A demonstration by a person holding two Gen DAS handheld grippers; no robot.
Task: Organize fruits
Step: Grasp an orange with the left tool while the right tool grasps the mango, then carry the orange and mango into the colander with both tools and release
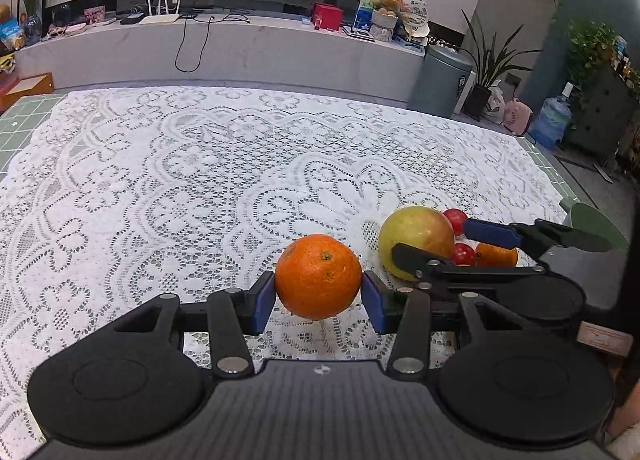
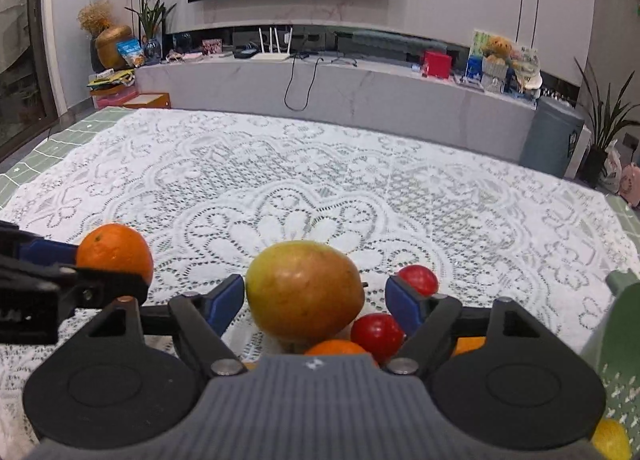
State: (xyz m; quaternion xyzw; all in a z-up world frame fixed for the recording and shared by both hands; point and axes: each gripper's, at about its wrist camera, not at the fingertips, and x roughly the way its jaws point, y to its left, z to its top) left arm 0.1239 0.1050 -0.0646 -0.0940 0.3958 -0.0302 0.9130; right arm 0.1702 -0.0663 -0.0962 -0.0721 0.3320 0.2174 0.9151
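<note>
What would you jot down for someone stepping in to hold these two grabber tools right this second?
Left gripper: shut on the orange, held just above the lace tablecloth.
Right gripper: open, its fingers on either side of the mango, not closed on it.
Rest of the fruit sits in a cluster by the mango: two red tomatoes and another orange below; something yellow lies at the near right edge.
Done: one orange picked up.
Left: place it, then handle the mango and the others. Where the fruits go is not visible.
</note>
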